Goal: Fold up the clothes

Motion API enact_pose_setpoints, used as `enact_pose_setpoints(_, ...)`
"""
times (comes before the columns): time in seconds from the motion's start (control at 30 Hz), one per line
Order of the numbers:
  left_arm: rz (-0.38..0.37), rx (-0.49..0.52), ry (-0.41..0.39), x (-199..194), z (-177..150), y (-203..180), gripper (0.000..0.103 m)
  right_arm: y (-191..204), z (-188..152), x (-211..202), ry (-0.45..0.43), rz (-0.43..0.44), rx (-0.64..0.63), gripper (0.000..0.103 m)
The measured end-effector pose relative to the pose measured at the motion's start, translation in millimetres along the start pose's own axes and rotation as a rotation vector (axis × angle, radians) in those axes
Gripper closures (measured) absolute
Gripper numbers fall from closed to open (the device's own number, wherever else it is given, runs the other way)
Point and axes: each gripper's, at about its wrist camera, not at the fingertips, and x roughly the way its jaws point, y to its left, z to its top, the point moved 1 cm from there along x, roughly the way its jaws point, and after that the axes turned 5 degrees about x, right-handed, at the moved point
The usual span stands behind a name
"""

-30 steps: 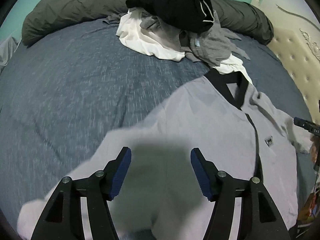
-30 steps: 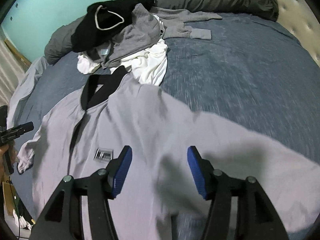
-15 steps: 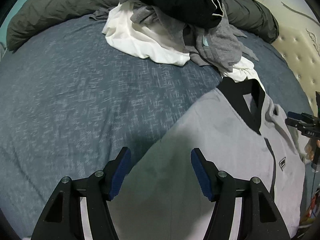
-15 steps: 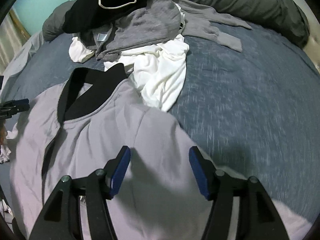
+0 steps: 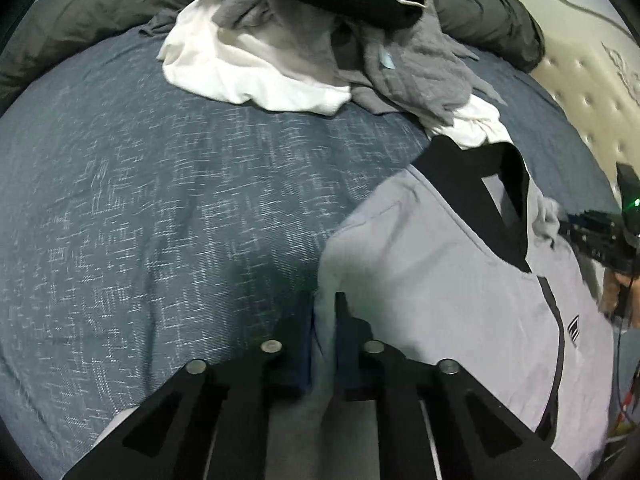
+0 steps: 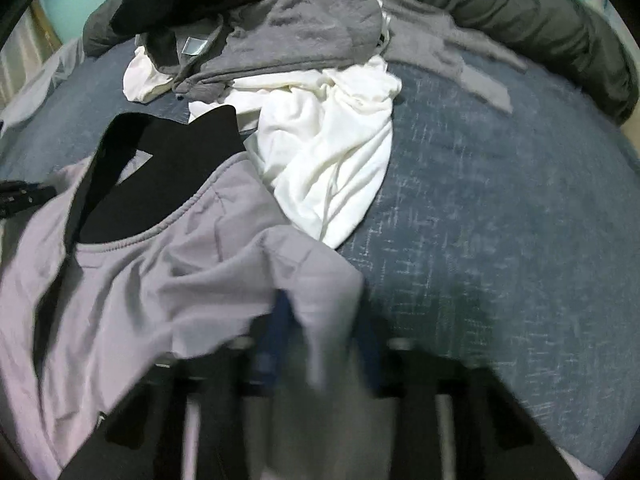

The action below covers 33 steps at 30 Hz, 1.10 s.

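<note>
Left wrist view: the grey jacket (image 5: 440, 280) lies front-up on the blue bed cover (image 5: 160, 220), black collar toward the heap of unfolded clothes (image 5: 320, 40). Half a second ago both tongs hung wide above it; now the left gripper (image 5: 324, 344) has clamped a pinch of shoulder cloth. The right gripper (image 6: 320, 344) is closing on the opposite shoulder, cloth bunched between its pads. Judgement: both shoulders gripped, fold can begin.

one light grey jacket (image 5: 440, 280), three heaped garments (image 5: 280, 60), two tongs (image 5: 324, 344), one rolled duvet (image 5: 480, 20)
</note>
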Motion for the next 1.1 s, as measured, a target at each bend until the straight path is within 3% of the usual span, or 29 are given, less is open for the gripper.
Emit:
enact_pose_setpoints(0.07,0.026,0.009,-0.023,-7,3,-3,0.097,2,-1,-4,-0.018,-0.019,-0.005,0.097)
enact_pose_setpoints(0.33,0.122,-0.001,-0.141,-55,35,-8,0.098,0,21,-40,-0.166,-0.119,0.040,0.099)
enact_pose_setpoints(0.5,0.157,-0.042,-0.163,-65,53,0,0.098,-9,48,-60,-0.231,-0.191,0.060,0.099)
enact_pose_setpoints(0.63,0.188,-0.088,-0.150,-54,56,10,0.097,-23,61,-57,-0.218,-0.222,0.116,0.099)
enact_pose_setpoints(0.77,0.212,-0.103,-0.104,-30,48,15,0.093,-28,54,-27,-0.128,-0.182,0.133,0.098)
enact_pose_setpoints(0.87,0.212,-0.097,-0.060,-15,41,14,0.086,-28,49,-22,-0.133,-0.202,0.143,0.086)
enact_pose_setpoints(0.9,0.219,-0.091,-0.067,-18,40,14,0.078,-29,48,-22,-0.140,-0.210,0.148,0.083)
enact_pose_setpoints(0.97,0.221,-0.100,-0.090,-26,38,16,0.067,-27,46,-32,-0.186,-0.239,0.153,0.059)
enact_pose_setpoints(1.0,0.213,-0.128,-0.117,-36,37,20,0.057,-25,44,-42,-0.226,-0.240,0.162,0.054)
enact_pose_setpoints(1.03,0.194,-0.154,-0.144,-46,35,23,0.051,-24,43,-52,-0.260,-0.216,0.180,0.051)
enact_pose_setpoints(1.1,0.167,-0.179,-0.176,-62,30,23,0.050,-16,40,-69,-0.293,-0.084,0.217,0.051)
